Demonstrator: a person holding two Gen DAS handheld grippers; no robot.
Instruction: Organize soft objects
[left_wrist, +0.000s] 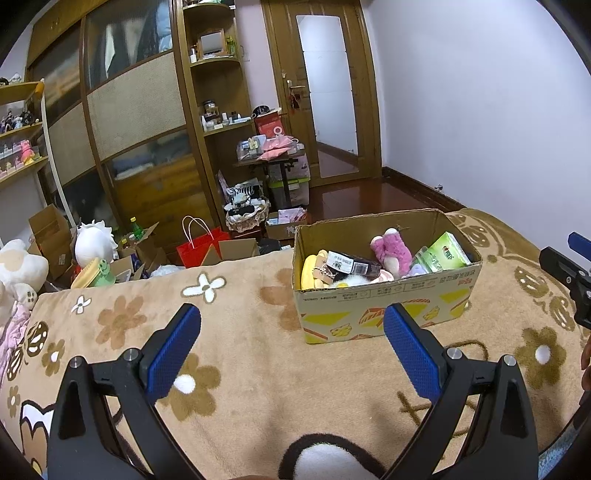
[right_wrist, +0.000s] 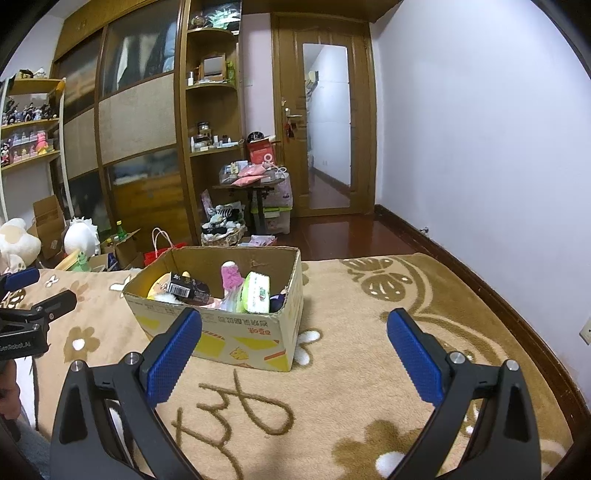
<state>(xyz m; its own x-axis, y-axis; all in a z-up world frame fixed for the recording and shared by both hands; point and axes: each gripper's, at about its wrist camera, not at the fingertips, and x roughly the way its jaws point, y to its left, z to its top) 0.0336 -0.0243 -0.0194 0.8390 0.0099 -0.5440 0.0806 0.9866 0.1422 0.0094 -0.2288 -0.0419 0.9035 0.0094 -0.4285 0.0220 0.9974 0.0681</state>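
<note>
A cardboard box (left_wrist: 388, 314) stands on the tan flowered blanket (left_wrist: 240, 369). It holds a pink plush toy (left_wrist: 393, 253), a yellow plush (left_wrist: 312, 271), a green tissue pack (left_wrist: 445, 254) and a dark packet (left_wrist: 352, 263). The box also shows in the right wrist view (right_wrist: 240, 332), with the pink plush (right_wrist: 232, 275) and tissue pack (right_wrist: 257, 291) inside. My left gripper (left_wrist: 291, 325) is open and empty, hovering over the blanket in front of the box. My right gripper (right_wrist: 294, 328) is open and empty, in front of the box and to its right.
Beyond the bed's far edge are white plush toys (left_wrist: 94, 240), open cartons, a red paper bag (left_wrist: 201, 247) and a basket (left_wrist: 245, 214). A wardrobe, shelves and a door stand behind. The right gripper shows at the left view's right edge (left_wrist: 569, 273).
</note>
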